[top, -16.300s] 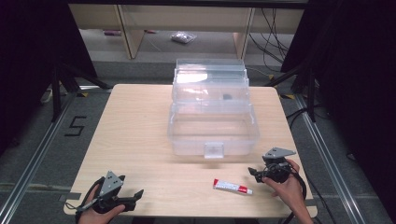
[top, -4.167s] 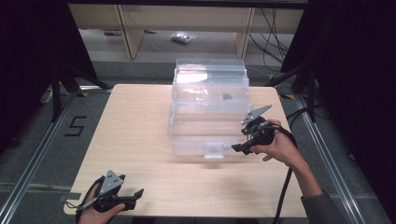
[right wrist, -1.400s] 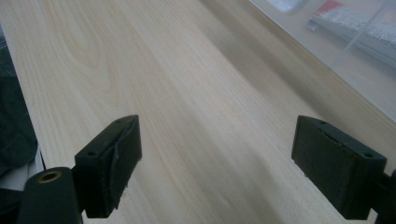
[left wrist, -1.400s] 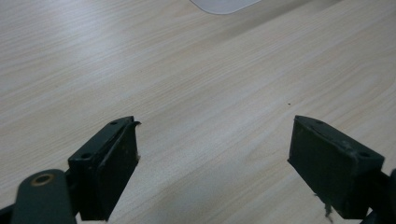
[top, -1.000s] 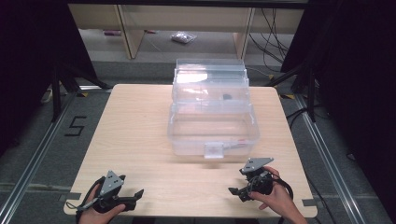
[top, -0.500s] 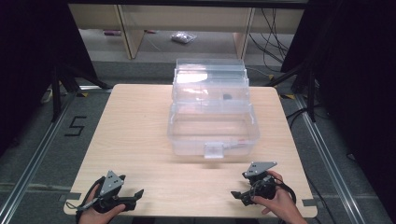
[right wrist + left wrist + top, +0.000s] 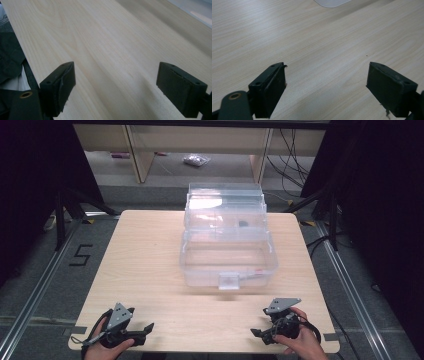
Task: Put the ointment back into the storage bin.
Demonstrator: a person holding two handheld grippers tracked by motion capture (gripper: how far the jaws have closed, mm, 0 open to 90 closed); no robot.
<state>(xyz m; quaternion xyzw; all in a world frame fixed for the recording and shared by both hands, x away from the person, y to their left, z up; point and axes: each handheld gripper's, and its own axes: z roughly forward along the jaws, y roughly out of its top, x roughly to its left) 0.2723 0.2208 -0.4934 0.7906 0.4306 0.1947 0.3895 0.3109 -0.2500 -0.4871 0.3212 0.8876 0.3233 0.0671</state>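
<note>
Both tongs parked at the near edge of the bench, box standing open.
The left tongs [image 7: 141,330] and right tongs [image 7: 259,334] lay released and empty, well apart from the clear box [image 7: 227,251], probably a rest pose; the tube [image 7: 251,275] lay inside the box's front tray, lid tipped back for access.
</note>
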